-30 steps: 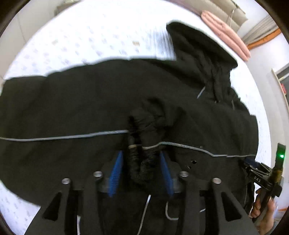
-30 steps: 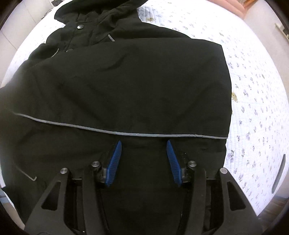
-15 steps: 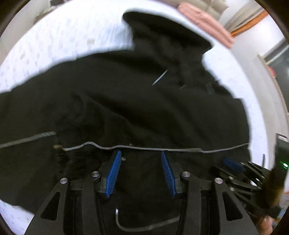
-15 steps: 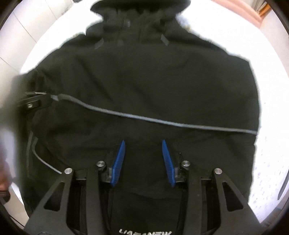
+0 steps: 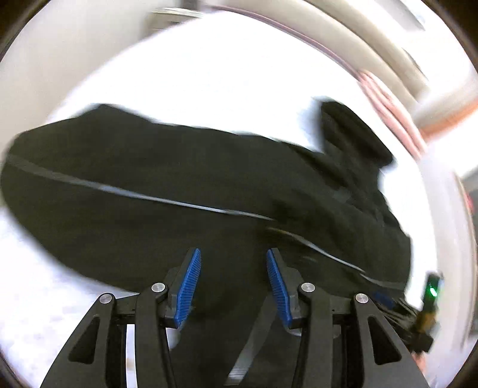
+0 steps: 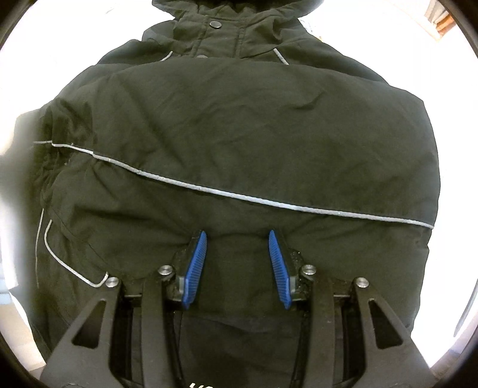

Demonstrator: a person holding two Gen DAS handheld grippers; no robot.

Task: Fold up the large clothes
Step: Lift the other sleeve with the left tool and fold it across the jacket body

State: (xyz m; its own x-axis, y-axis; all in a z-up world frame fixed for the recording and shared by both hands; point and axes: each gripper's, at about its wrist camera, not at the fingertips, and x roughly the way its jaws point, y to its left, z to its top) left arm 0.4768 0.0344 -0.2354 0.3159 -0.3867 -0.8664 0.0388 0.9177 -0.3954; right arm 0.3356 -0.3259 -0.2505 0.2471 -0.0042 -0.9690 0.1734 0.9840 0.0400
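Black jacket (image 6: 239, 143) lies flat on white bedsheet (image 5: 209, 68), fills most of R wrist view. Hood/collar end w/ snap button (image 6: 215, 24) is at far side, straight ahead of right gripper (image 6: 237, 259). Grey reflective piping (image 6: 269, 203) runs across the fabric just ahead of the R fingertips, left-high to right-low. Second thin grey loop of piping sits to the gripper's left, near its left linkage.

Right gripper: jaws wide apart, blue pads (image 6: 195, 265) both clear, nothing pinched between them. Tips sit low over jacket near the hem side; fabric bunches slightly at the left pad, contact vs just above = can't tell.

Left gripper (image 5: 233, 283): also spread wide, blue pads clear, no cloth between them. L view is motion-blurred. Jacket spreads ahead of it and off to both sides, hood (image 5: 355, 134) far ahead-right. Piping crosses ahead of the tips, left to right. Bare sheet shows beyond the jacket and at near-left under the gripper's linkage.

Pink item (image 5: 388, 104) far right beyond hood, too blurred to ID. The other gripper's body w/ green LED (image 5: 431, 288) shows at the L view's right edge.
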